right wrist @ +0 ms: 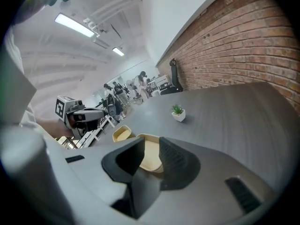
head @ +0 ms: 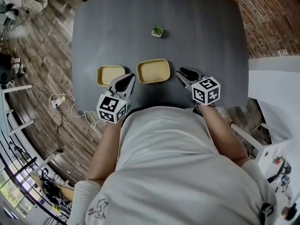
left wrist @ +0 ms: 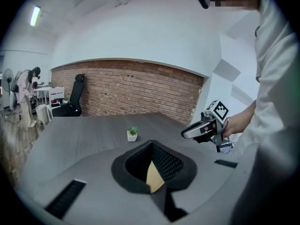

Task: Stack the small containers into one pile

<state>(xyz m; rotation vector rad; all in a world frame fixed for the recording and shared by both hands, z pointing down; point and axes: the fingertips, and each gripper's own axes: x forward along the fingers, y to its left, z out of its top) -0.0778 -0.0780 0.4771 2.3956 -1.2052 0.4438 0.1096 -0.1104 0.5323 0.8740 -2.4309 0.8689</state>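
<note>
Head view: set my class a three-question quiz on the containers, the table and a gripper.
1. True or false: the smaller container sits inside the larger container.
2. What stands on the table beyond both containers? A mug; B small potted plant; C bottle.
3. Fill in: the jaws of the right gripper stand ____.
Key: 1 false, they lie side by side; 2 B; 3 apart.
</note>
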